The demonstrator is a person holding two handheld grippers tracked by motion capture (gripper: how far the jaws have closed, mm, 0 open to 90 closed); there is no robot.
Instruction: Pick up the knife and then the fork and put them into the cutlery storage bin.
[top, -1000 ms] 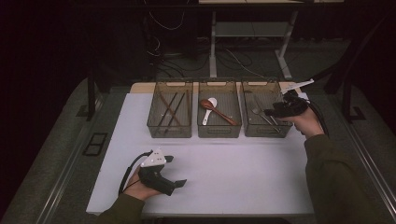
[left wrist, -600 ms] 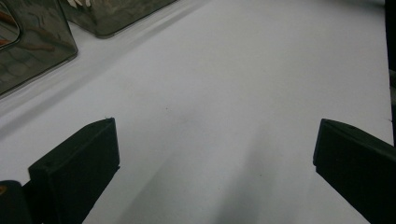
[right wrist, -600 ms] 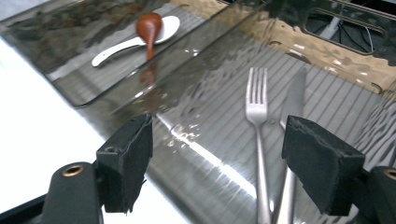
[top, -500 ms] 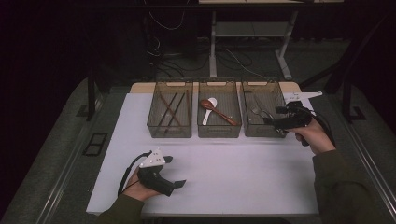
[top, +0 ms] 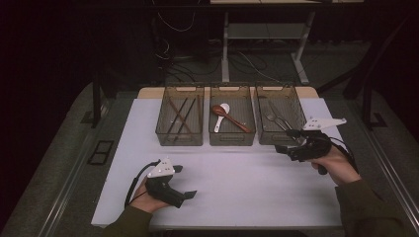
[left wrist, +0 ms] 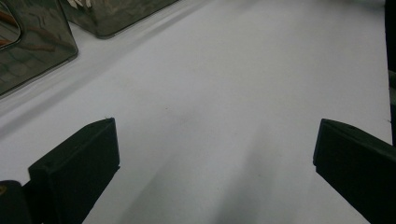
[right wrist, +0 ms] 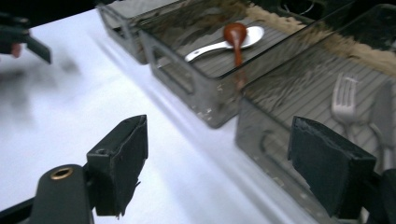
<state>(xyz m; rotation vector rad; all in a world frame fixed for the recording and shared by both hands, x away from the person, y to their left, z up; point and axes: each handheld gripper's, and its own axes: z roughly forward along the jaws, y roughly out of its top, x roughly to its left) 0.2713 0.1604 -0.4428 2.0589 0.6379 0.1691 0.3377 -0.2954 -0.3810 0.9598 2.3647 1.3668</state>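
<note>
- Right gripper [top: 288, 141] sat right of centre, just in front of the right-hand bin [top: 296, 132], jaws apart with nothing between them, having just been opening.
- Forks [right wrist: 344, 100] lay inside that bin, probably sorted by type.
- Spoons [top: 226, 116] filled the middle bin, chopsticks [top: 180, 117] the left.
- Left gripper [top: 185, 181] rested lower left on the white table [top: 237, 187], released, idle.

1. Forks [right wrist: 348, 100] in right bin [right wrist: 280, 140]: cut off at the frame's right edge in right claw view, count unclear.
2. Left claw [right wrist: 21, 39] in same view: blurred, clipped at left edge.
3. Left bin [top: 180, 121] contents: dark sticks, too small to identify.
4. Bins [left wrist: 32, 46] in left claw view: cropped, contents unreadable.
</note>
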